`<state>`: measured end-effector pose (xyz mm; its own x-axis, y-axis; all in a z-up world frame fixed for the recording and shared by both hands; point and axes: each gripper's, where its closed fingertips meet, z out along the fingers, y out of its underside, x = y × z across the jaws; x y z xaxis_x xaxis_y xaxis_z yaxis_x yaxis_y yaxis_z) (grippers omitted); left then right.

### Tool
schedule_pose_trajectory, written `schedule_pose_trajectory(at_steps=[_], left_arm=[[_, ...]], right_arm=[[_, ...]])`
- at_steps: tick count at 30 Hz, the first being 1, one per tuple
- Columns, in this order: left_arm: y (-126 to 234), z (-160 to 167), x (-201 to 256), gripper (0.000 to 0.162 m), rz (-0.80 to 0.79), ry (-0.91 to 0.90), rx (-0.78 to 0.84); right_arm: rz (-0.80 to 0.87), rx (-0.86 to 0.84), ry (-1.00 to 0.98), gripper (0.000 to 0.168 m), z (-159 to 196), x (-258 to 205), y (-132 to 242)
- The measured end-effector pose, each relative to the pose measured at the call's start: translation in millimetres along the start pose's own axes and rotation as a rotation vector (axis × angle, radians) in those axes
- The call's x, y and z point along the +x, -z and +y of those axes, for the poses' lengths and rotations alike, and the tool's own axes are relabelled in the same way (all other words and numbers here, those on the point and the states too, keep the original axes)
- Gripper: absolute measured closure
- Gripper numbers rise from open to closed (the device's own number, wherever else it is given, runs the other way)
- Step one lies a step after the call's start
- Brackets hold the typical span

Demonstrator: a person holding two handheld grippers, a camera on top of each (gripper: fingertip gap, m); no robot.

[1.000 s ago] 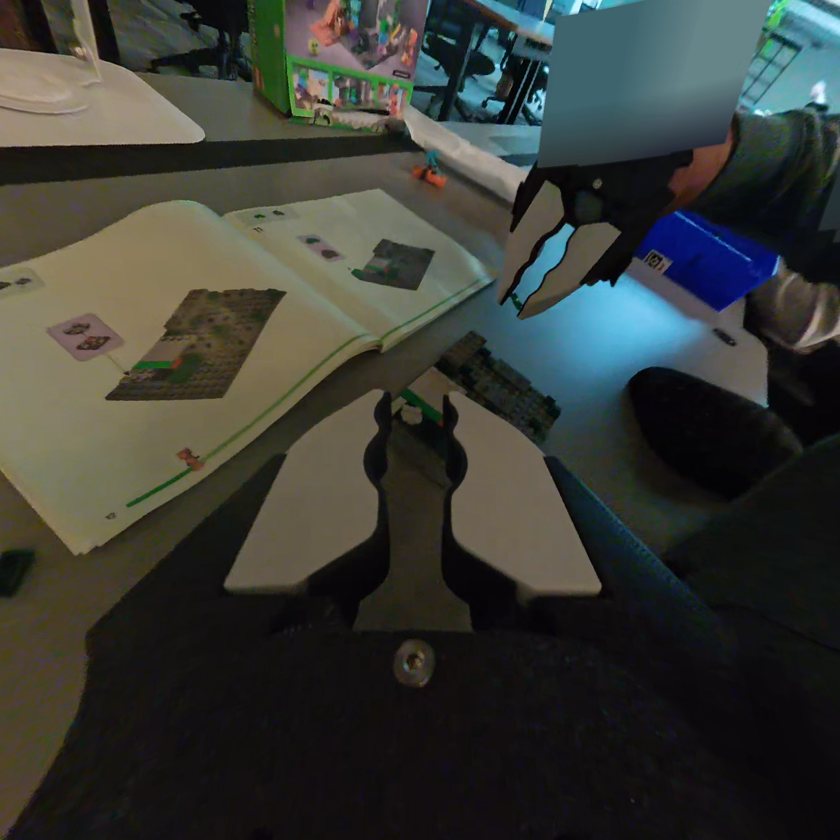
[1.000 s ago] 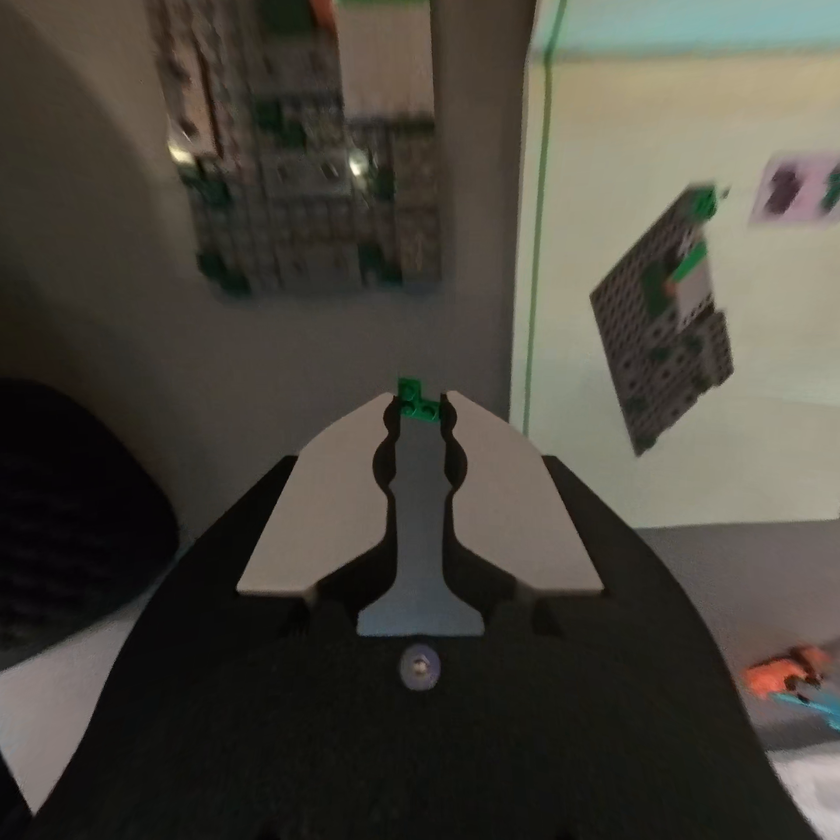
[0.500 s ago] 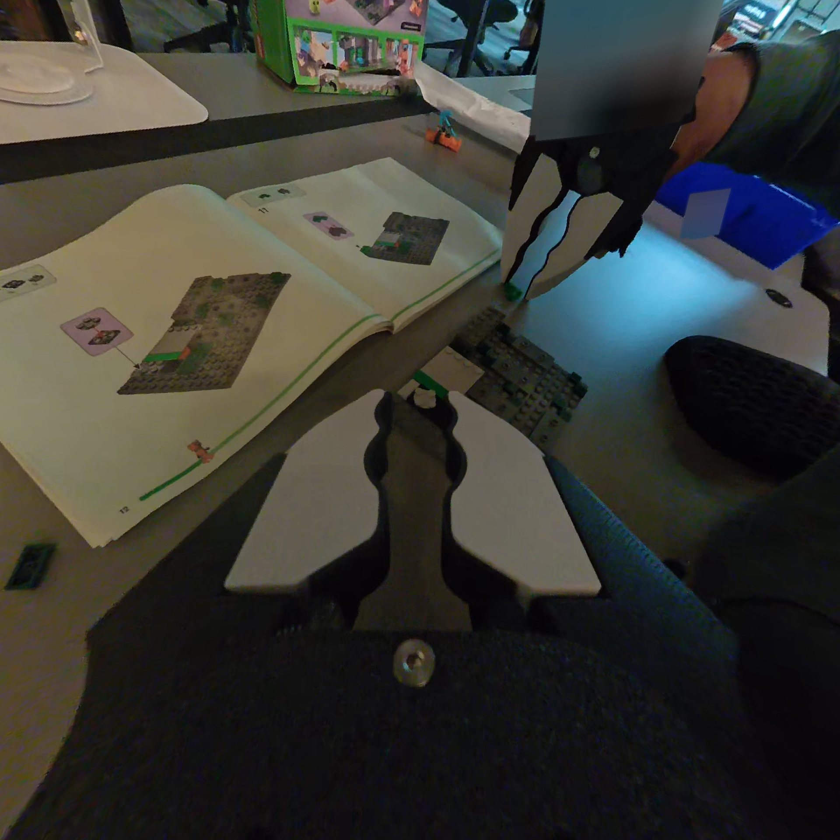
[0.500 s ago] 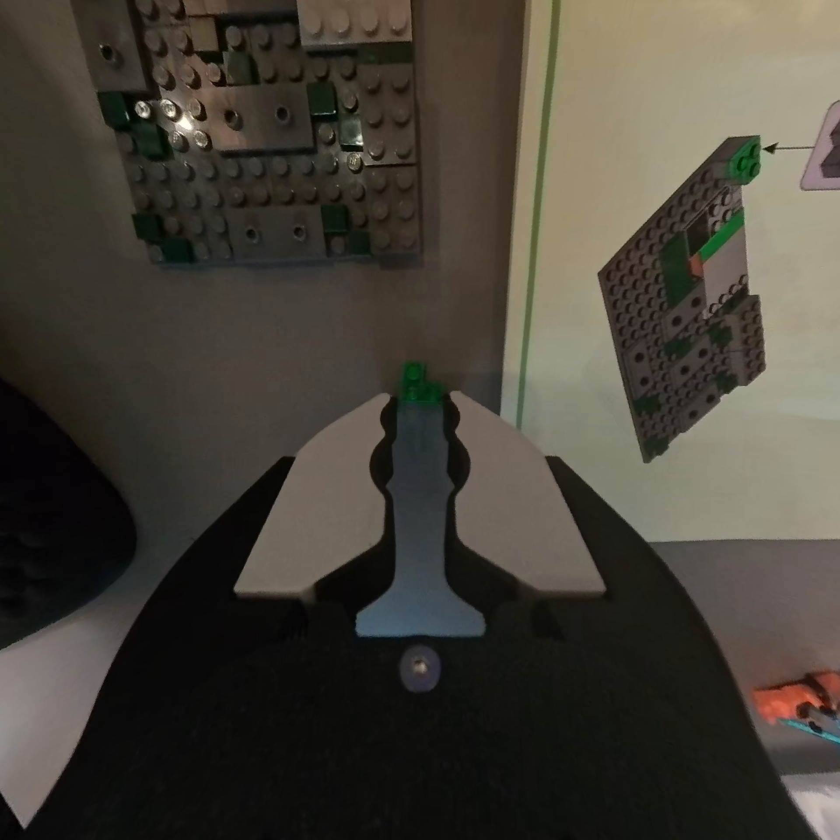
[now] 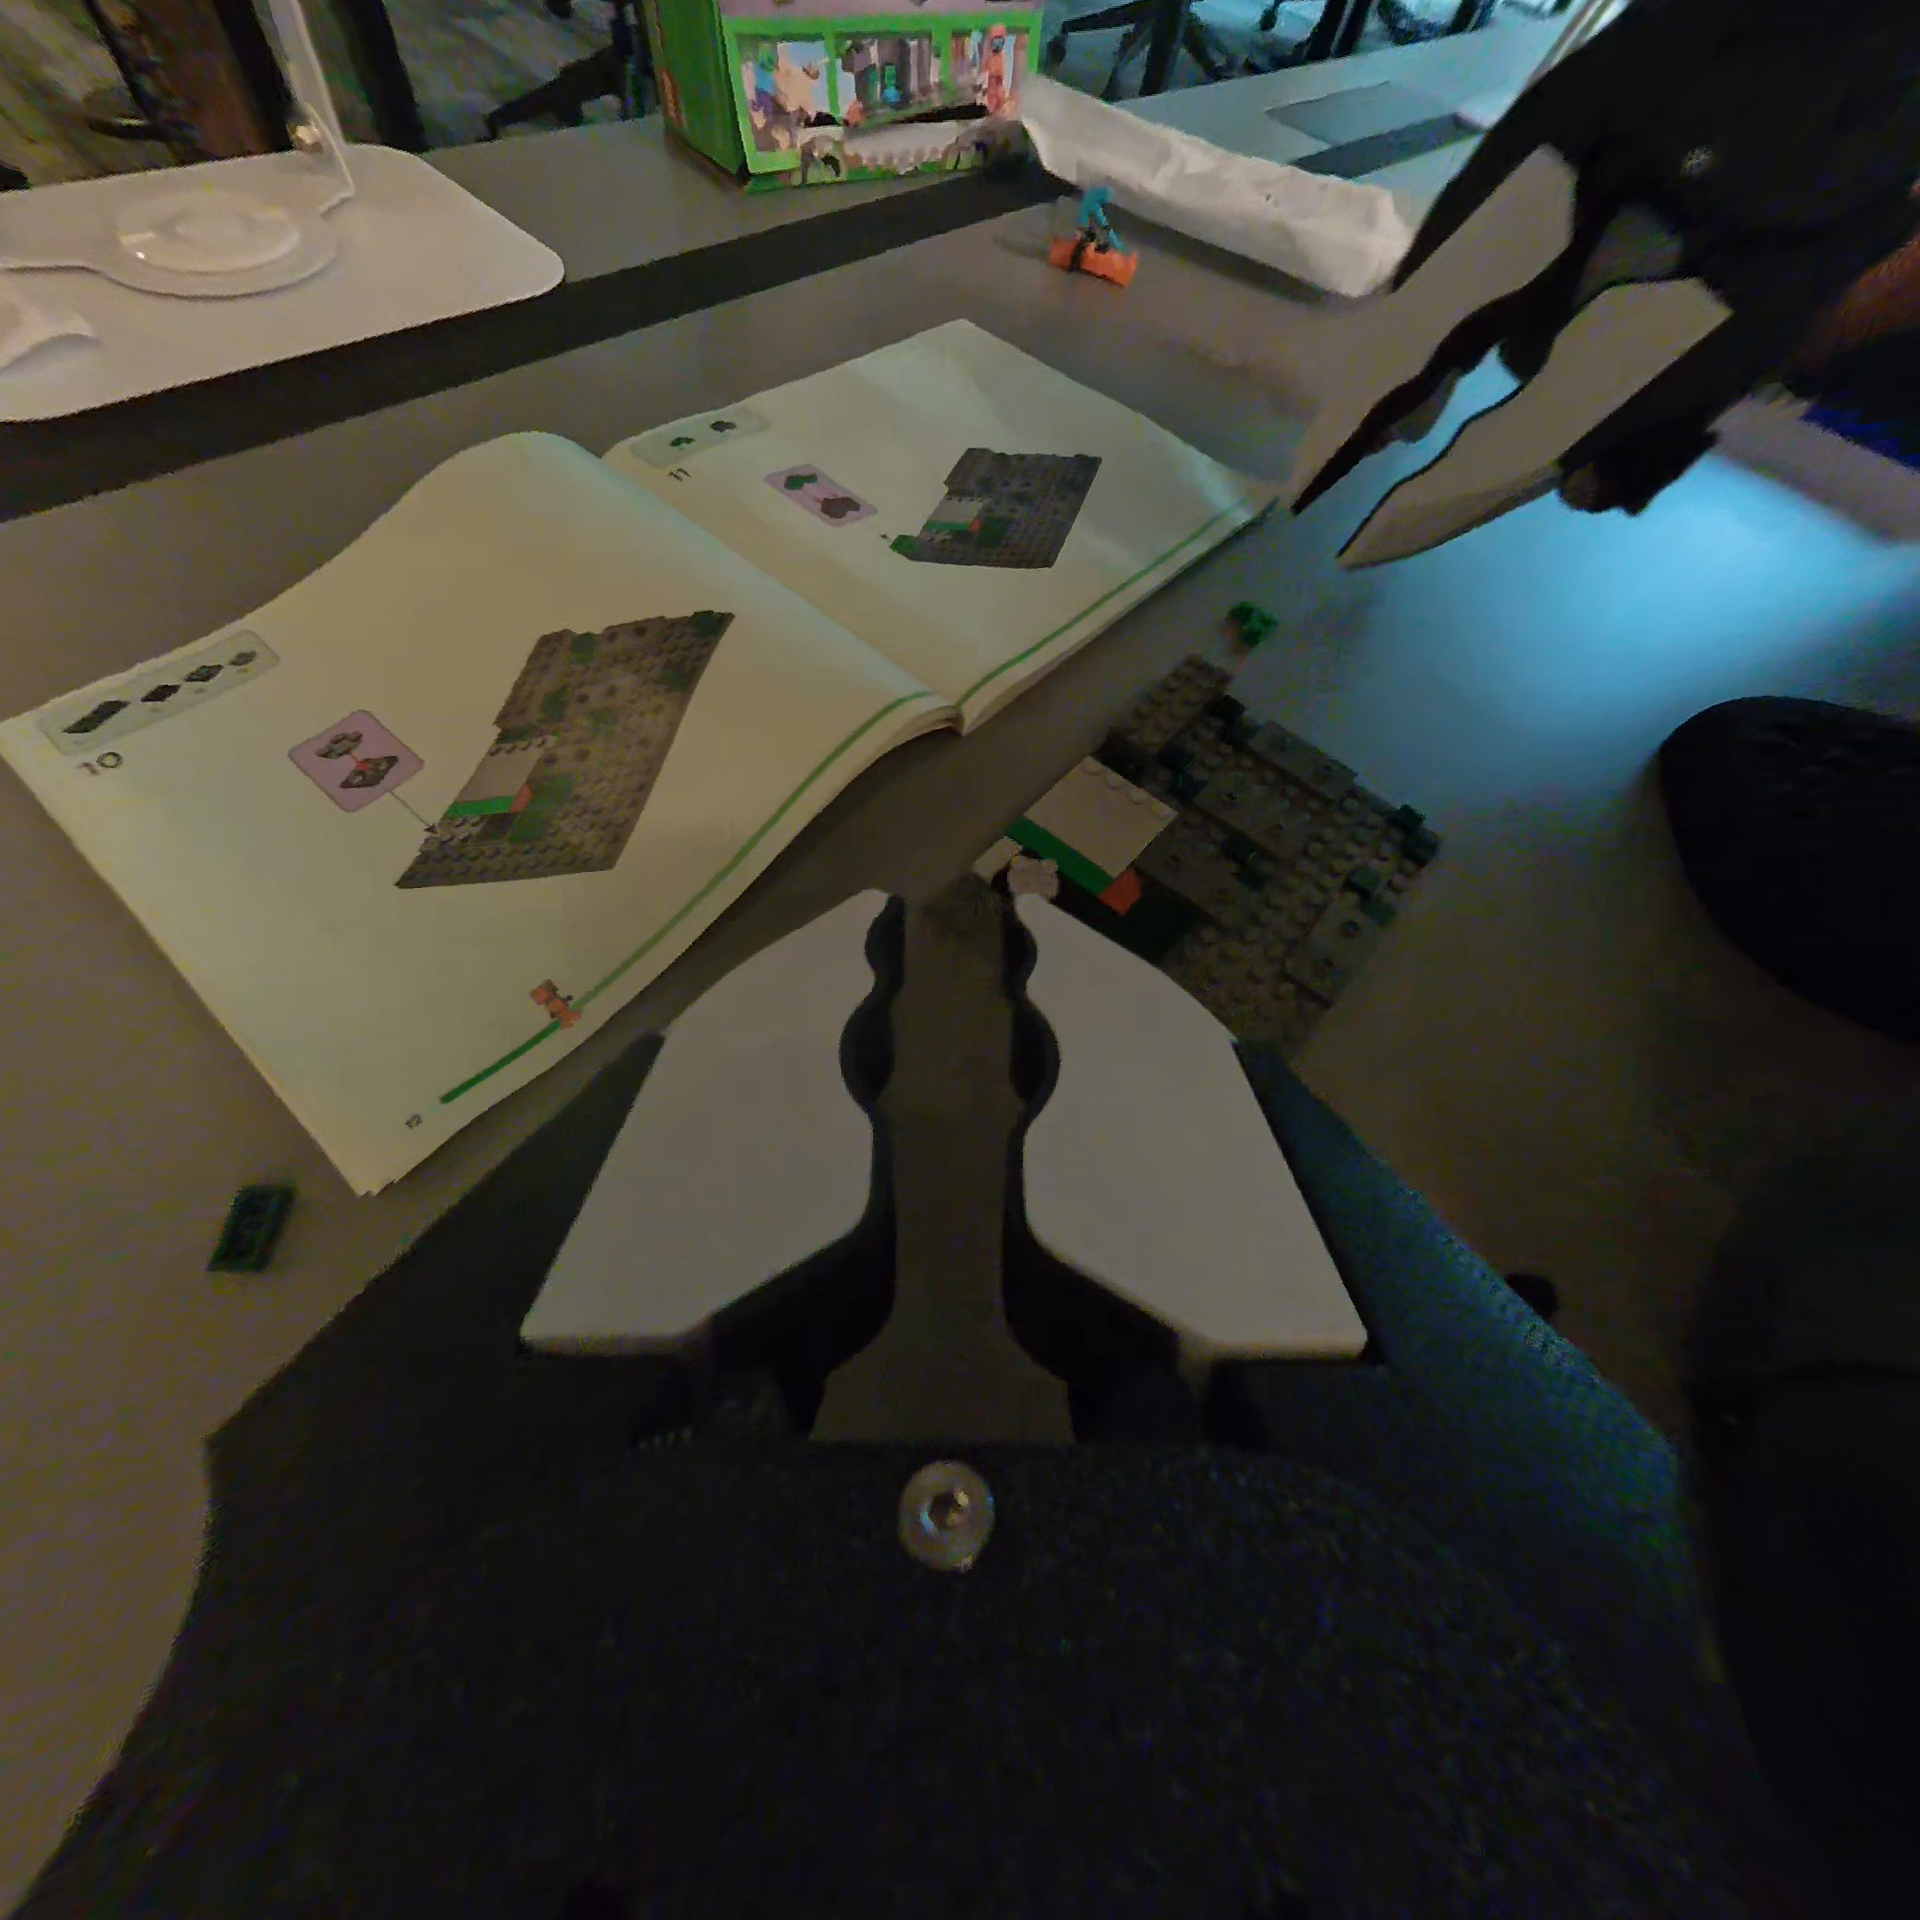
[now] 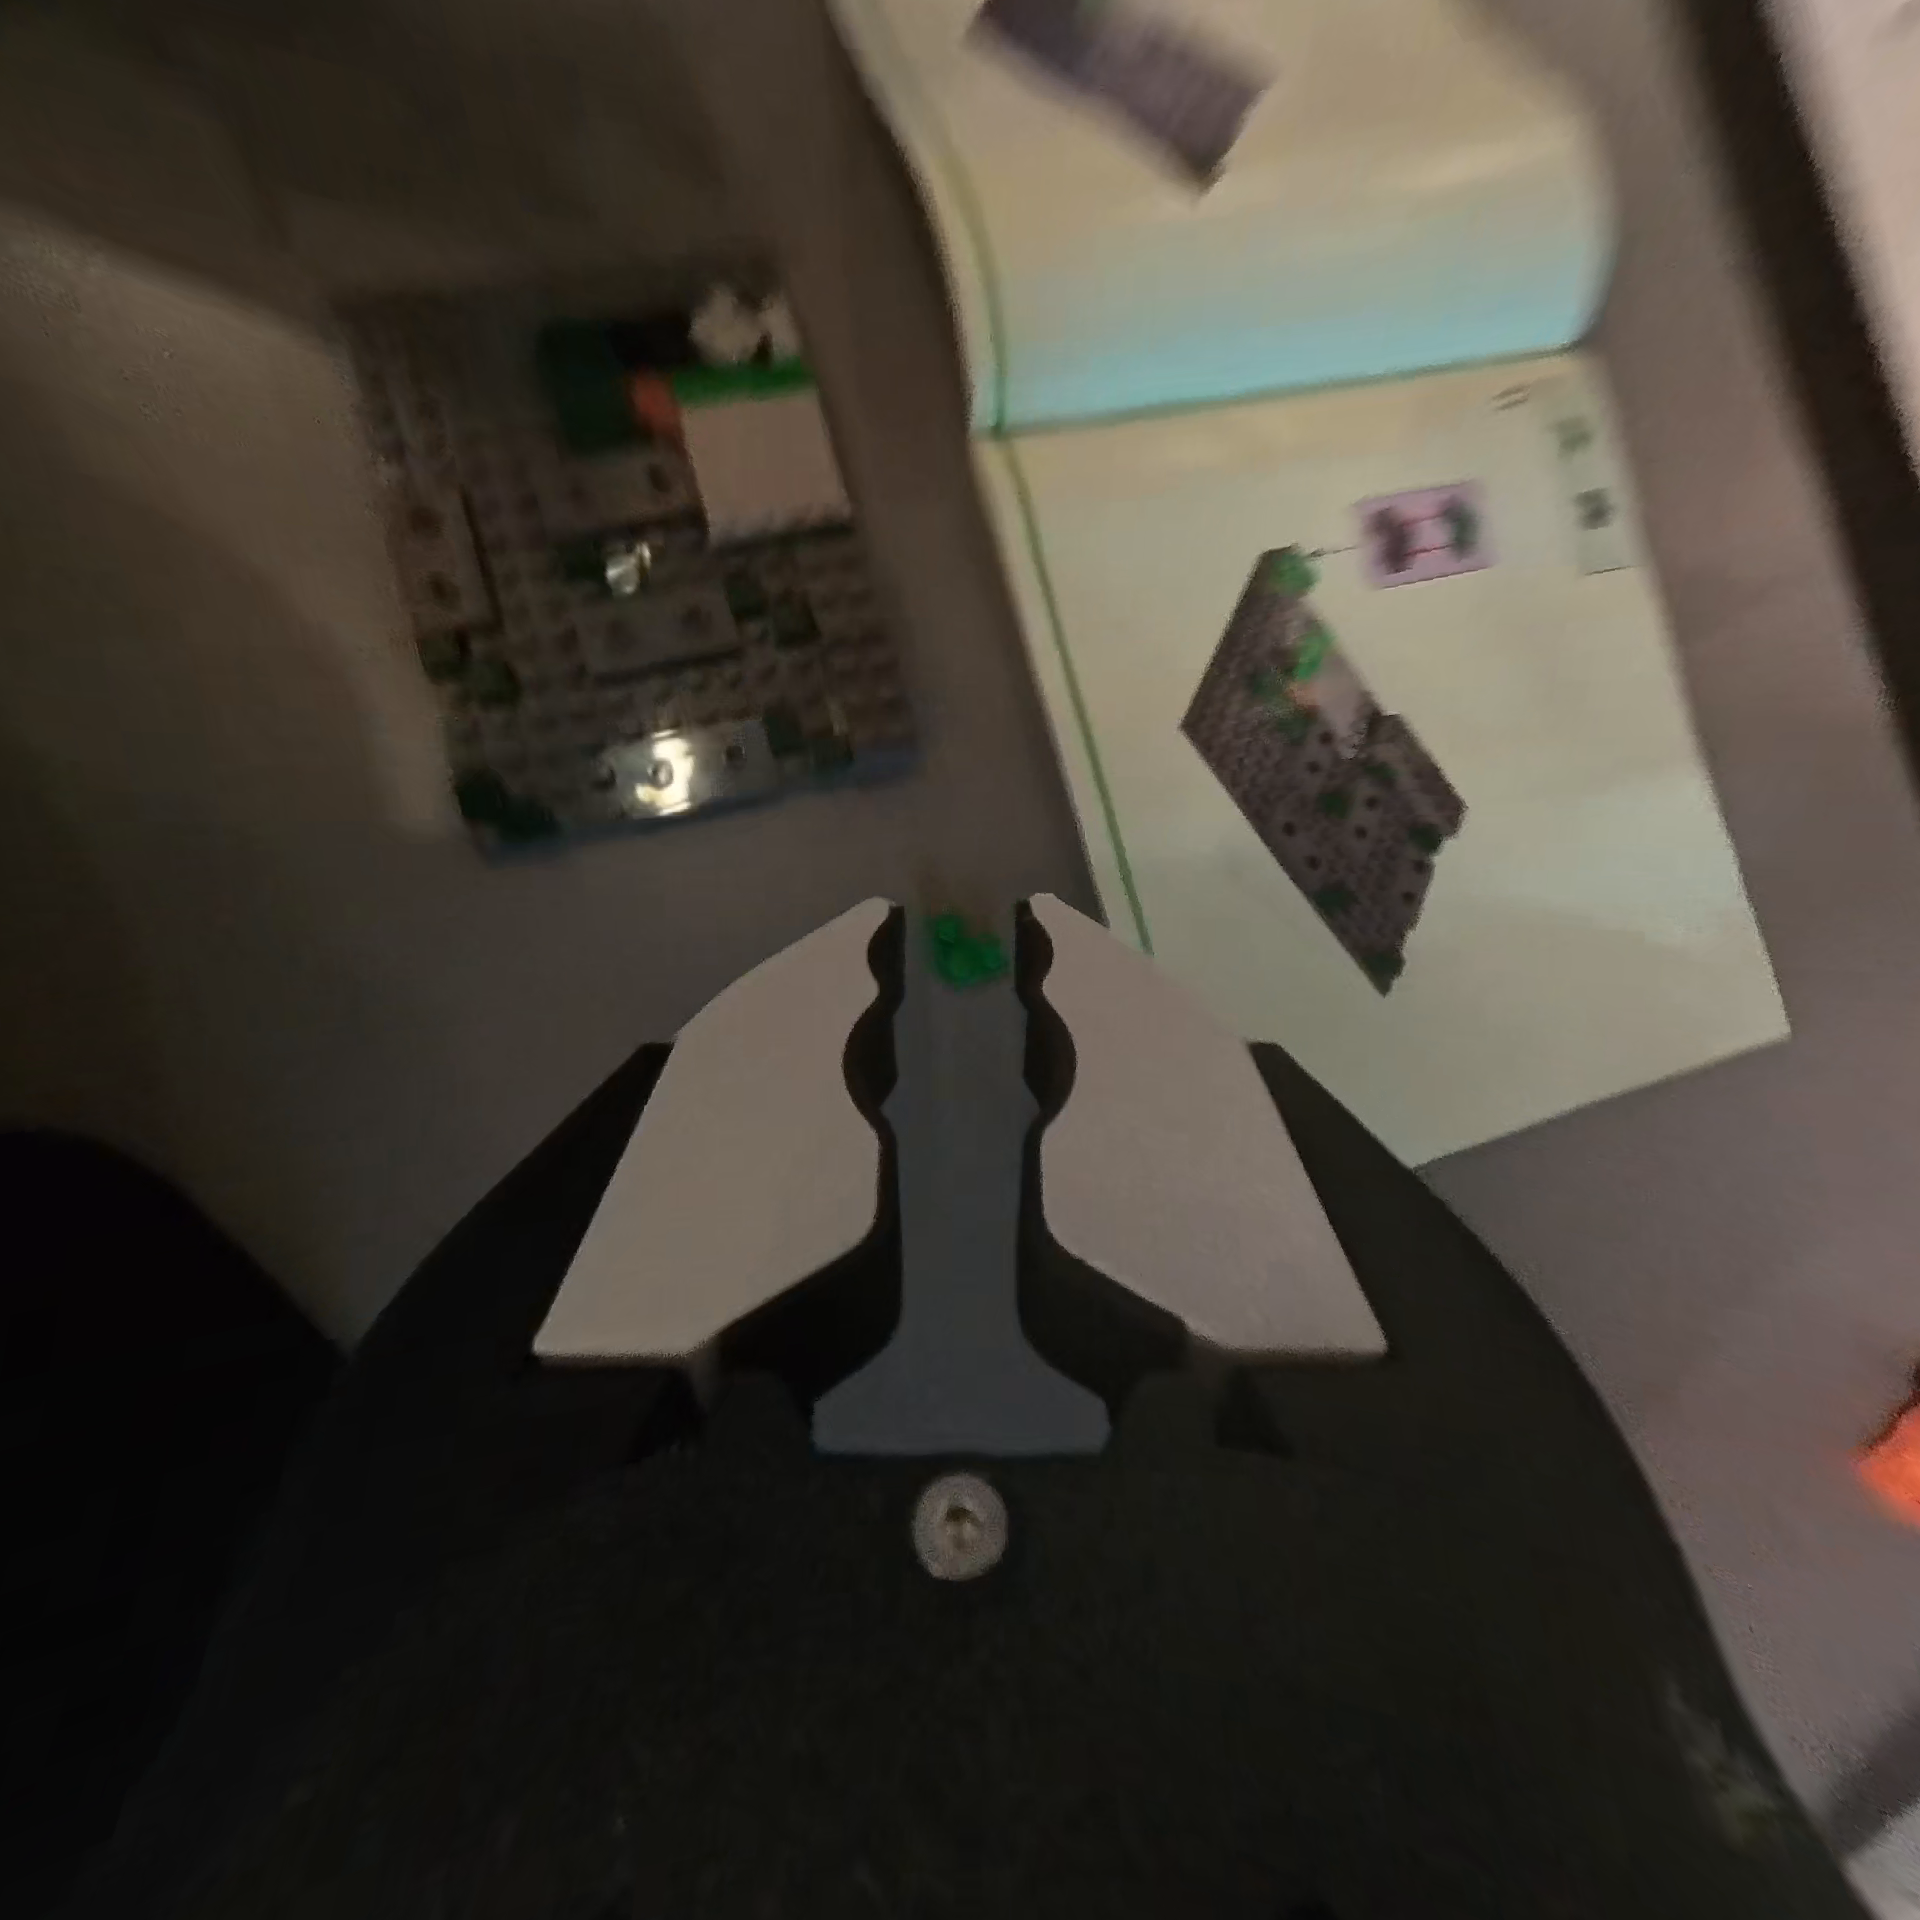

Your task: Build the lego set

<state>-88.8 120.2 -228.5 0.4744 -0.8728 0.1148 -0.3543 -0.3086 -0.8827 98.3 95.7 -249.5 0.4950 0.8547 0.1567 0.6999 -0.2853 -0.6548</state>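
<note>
The grey studded baseplate (image 5: 1278, 831) lies on the table to the right of the open instruction booklet (image 5: 623, 727). It carries a white tile, a green strip and a small white piece (image 5: 1034, 878) at its near corner. My left gripper (image 5: 956, 914) hovers just short of that corner, its jaws a narrow gap apart, with nothing clearly held. A small bright green piece (image 5: 1252, 620) lies loose on the table beyond the plate. My right gripper (image 5: 1322, 535) is raised above it, open and empty. In the blurred right wrist view, the green piece (image 6: 961, 951) shows through my right gripper (image 6: 958, 909), with the plate (image 6: 623, 644) beyond.
The booklet (image 6: 1351, 623) lies right of the plate in the right wrist view. A dark green plate (image 5: 251, 1226) lies at the near left. An orange and teal figure (image 5: 1091, 244), a white bag (image 5: 1226, 197) and the set's box (image 5: 862, 83) are at the back. A black rounded object (image 5: 1808, 852) is on the right. Spacing between my two grippers at the tips: around 20 cm. The plate (image 6: 623, 644) is about 9 cm from my right fingertips. Seen from the left wrist view (image 5: 1281, 820) as well.
The right gripper has let go of the green piece, which now lies on the table, and has lifted up and away to the right. The left gripper has drawn back slightly.
</note>
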Motion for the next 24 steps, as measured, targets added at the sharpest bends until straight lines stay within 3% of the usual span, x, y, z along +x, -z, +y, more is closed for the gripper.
schedule_pose_trajectory(at_steps=[1, 6, 13, 24], left_arm=[[0.4, 1.6, -1.3, 0.146, -0.022, -0.021, -0.013], [4.4, 8.9, -13.9, 0.153, -0.162, -0.141, -0.083], [21.9, 17.0, -36.4, 0.159, -0.294, -0.205, -0.131], [64.4, 42.2, -87.1, 0.162, -0.500, -0.105, -0.173]], right_arm=[[0.033, 0.039, -0.023, 0.149, 0.4, -0.5, 2.0], [0.155, 0.200, -0.151, 0.151, 3.9, -1.9, 6.5], [0.243, 0.267, -0.224, 0.154, 11.1, 6.7, 8.5], [0.304, 0.321, -0.234, 0.168, 17.0, 19.1, 13.6]])
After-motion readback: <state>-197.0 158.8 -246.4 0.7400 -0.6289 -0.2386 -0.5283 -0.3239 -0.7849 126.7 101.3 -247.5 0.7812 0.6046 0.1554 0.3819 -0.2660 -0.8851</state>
